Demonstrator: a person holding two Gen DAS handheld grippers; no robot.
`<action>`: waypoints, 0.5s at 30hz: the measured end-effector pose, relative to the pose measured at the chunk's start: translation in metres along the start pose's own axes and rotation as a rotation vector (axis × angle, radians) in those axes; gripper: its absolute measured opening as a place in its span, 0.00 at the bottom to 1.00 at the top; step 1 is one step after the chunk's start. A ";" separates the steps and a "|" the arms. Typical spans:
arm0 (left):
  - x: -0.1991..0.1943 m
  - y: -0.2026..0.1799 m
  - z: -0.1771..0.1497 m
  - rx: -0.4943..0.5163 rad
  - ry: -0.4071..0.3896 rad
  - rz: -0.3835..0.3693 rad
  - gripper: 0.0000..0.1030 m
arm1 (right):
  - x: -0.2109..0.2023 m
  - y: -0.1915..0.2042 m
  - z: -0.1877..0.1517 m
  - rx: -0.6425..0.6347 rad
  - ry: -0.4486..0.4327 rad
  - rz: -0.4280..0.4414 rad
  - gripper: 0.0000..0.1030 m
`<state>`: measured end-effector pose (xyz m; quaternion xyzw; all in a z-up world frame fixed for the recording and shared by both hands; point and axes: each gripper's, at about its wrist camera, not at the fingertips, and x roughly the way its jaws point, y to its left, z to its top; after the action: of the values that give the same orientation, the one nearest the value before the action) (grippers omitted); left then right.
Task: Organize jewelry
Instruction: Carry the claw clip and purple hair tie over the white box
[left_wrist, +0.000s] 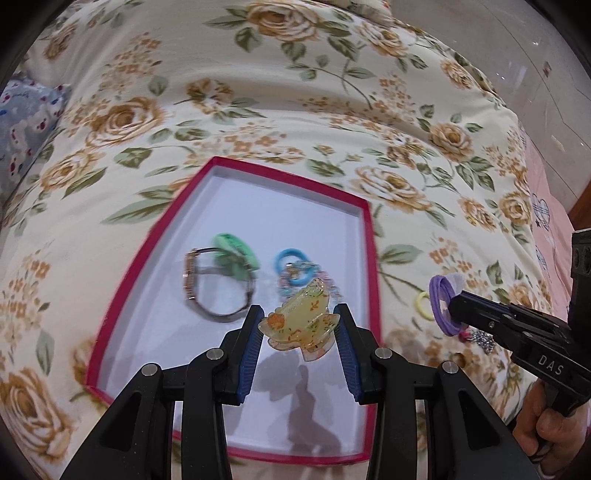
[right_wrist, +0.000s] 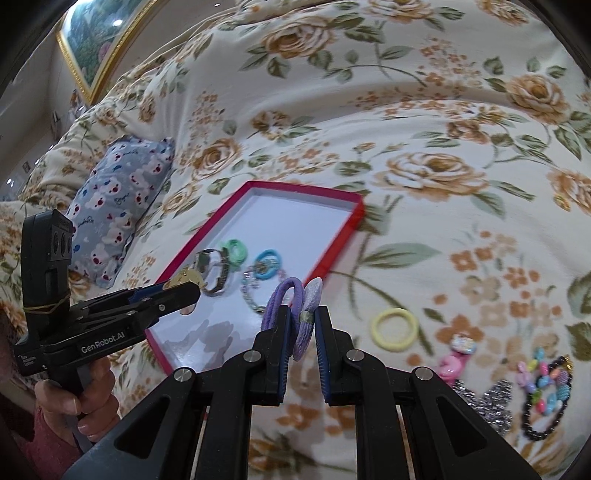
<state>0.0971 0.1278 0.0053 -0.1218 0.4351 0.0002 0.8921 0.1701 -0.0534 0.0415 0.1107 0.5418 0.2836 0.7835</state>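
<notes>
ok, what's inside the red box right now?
Inside the red box: a green hair tie, a watch, a blue hair tie on a beaded bracelet. The yellow hair claw in the left gripper covers part of the bracelet.

I see the left gripper (left_wrist: 300, 321) at the lower centre of its own view, pointing steeply downward, blue pads (left_wrist: 251, 354) set partly apart and pressing on an item held between them. In the right wrist view, that same gripper enters from the left edge, and the person's left hand (right_wrist: 79, 400) wraps its handle at the lower left. The right gripper (right_wrist: 303, 321) sits at the lower centre of its view, also angled down, jaws nearly closed and clamped on an item. The right hand (left_wrist: 550, 424) grips its handle at the lower right of the left wrist view.
</notes>
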 end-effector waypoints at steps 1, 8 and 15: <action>-0.001 0.004 -0.001 -0.005 -0.001 0.009 0.37 | 0.002 0.004 0.001 -0.007 0.003 0.004 0.13; -0.003 0.023 -0.004 -0.035 0.003 0.052 0.37 | 0.023 0.029 0.003 -0.054 0.040 0.040 0.13; 0.006 0.036 -0.002 -0.048 0.015 0.111 0.37 | 0.048 0.050 0.004 -0.105 0.083 0.052 0.13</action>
<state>0.0954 0.1616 -0.0079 -0.1188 0.4478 0.0591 0.8842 0.1697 0.0149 0.0289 0.0719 0.5552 0.3363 0.7573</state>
